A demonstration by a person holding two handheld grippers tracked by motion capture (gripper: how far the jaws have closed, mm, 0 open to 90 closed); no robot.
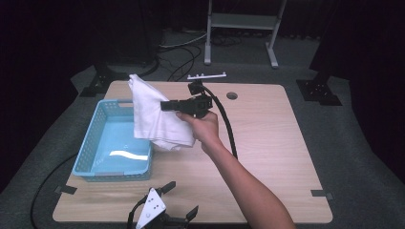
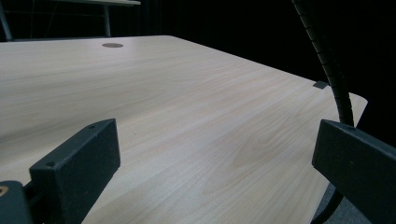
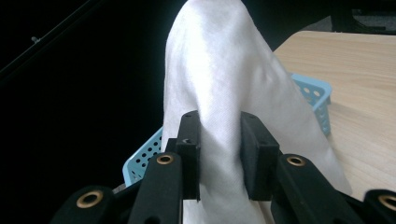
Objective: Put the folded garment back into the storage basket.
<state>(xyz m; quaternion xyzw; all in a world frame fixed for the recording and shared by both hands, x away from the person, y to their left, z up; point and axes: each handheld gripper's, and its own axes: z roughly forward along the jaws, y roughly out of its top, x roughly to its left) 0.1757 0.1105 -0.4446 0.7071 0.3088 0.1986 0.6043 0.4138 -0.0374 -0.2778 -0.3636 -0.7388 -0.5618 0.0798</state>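
A soft white cloth hangs in folds, held up over the right edge of a blue plastic basket with little holes in its walls. The basket sits on a smooth, pale wooden table. The right gripper, held in a hand, has its black jaws pinched tight on the cloth. The left gripper lies at the near edge of the table, its blocky jaws spread wide, holding nothing.
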